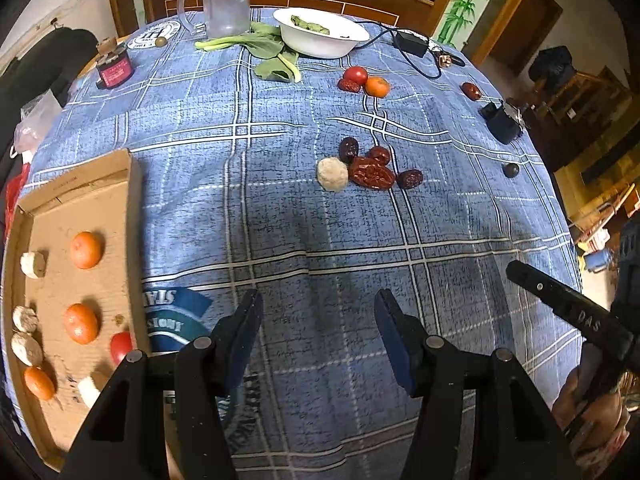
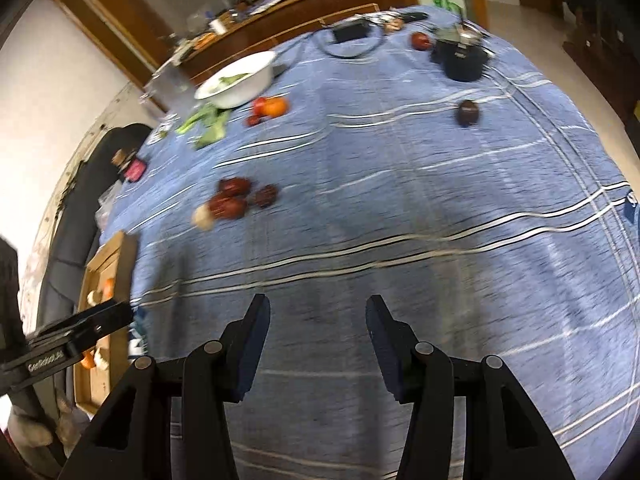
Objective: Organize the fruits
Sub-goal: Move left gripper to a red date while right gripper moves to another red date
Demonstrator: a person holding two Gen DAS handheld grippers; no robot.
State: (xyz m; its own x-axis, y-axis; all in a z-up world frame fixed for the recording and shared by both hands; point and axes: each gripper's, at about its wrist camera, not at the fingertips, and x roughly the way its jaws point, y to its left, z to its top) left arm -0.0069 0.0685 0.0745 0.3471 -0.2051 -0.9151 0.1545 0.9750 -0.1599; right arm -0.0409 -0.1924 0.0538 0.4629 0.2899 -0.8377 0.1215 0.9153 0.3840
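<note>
A cardboard tray (image 1: 86,180) at the left holds three oranges (image 1: 86,249), a small tomato (image 1: 120,346) and several pale round pieces (image 1: 33,265). On the blue cloth lie several red dates (image 1: 371,175) beside a pale ball (image 1: 332,174), farther off a tomato (image 1: 355,75) and orange (image 1: 377,86), a lone date (image 1: 471,91) and a dark round fruit (image 1: 511,170). My left gripper (image 1: 318,312) is open and empty over the cloth. My right gripper (image 2: 317,316) is open and empty; the dates (image 2: 230,202) and dark fruit (image 2: 467,112) lie ahead of it.
At the far edge stand a white bowl (image 1: 320,42), leafy greens (image 1: 266,46), a clear jug (image 1: 224,0), a small red-labelled jar (image 1: 114,70) and black adapters with cable (image 1: 502,120). The right view is motion-blurred.
</note>
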